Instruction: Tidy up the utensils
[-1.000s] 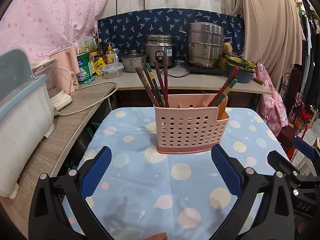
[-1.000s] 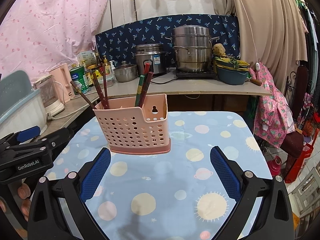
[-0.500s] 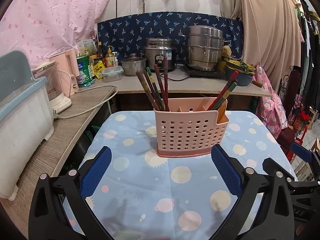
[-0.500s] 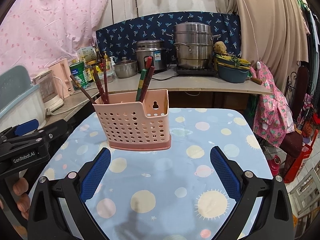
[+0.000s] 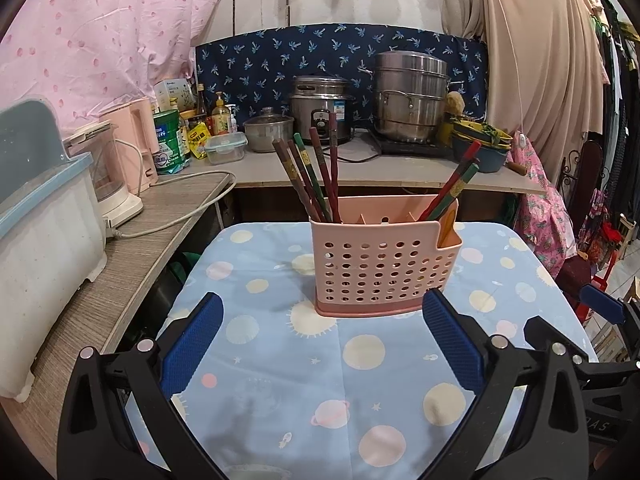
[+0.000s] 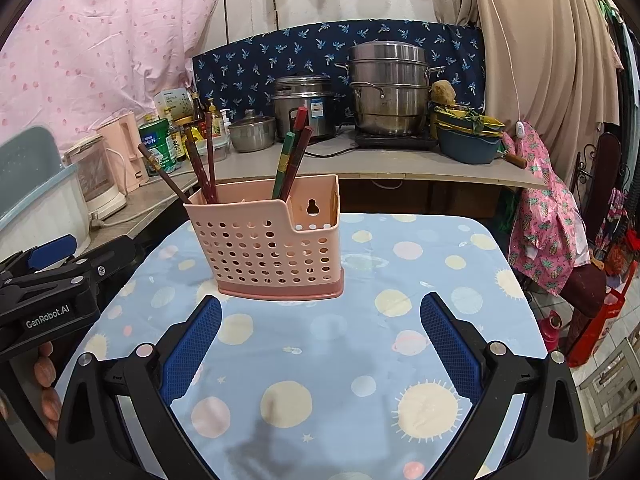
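A pink perforated utensil holder [image 5: 384, 260] [image 6: 268, 244] stands upright on the blue tablecloth [image 5: 320, 368] [image 6: 320, 352] with planet prints. Several dark red and green chopsticks [image 5: 310, 176] lean in its left compartment, and a few more chopsticks [image 5: 452, 186] [image 6: 290, 160] lean in another compartment. My left gripper [image 5: 320, 340] is open in front of the holder, with nothing between its blue pads. My right gripper [image 6: 320, 340] is also open, to the right of and short of the holder. It holds nothing.
A counter [image 5: 360, 164] behind the table carries a rice cooker [image 5: 320, 104], a steel steamer pot [image 5: 412, 100], jars and a blue bowl [image 6: 468, 144]. A white bin [image 5: 44, 248] and a kettle sit on the left worktop. Clothes [image 6: 544, 212] hang at the right.
Both grippers have drawn back a little from the holder and tilted up; the holder and chopsticks have stayed in place. Both grippers remain open.
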### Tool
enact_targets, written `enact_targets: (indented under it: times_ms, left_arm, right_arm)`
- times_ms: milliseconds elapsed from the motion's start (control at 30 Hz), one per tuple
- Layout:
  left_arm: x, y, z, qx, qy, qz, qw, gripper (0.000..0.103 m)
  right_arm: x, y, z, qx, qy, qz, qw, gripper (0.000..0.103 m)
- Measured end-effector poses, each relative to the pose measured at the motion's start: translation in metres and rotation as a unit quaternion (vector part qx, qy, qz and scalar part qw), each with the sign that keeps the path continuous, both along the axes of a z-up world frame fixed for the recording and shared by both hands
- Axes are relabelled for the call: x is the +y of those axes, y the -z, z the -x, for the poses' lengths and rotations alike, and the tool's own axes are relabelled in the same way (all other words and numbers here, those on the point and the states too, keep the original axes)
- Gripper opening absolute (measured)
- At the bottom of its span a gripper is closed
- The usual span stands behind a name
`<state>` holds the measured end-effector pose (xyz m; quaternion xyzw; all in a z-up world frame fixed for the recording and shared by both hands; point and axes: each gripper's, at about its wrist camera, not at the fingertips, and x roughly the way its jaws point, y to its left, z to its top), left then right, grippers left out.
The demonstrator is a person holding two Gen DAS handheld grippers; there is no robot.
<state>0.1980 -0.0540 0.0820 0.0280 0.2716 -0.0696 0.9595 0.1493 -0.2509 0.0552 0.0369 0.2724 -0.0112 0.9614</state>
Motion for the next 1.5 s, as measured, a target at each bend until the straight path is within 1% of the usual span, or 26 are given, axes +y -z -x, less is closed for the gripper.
enact_targets:
  times_ms: [767,1000,1500]
  left_arm:
    - [0.011,-0.003,-0.011,0.039,-0.006,0.003,0.9992,0.095]
    - [0.011,-0.003,-0.012,0.044,-0.005,0.002,0.9990,0.095]
    - [0.006,-0.005,-0.013,0.042,0.002,0.002,0.9991,0.096]
  right_arm:
    - [-0.003,-0.010,-0.001,-0.006,0.003,0.003,1.000,0.096]
    - [-0.003,-0.011,0.000,-0.005,0.004,0.004,1.000,0.096]
    - [-0.006,-0.013,0.000,-0.004,0.007,0.000,1.000,0.096]
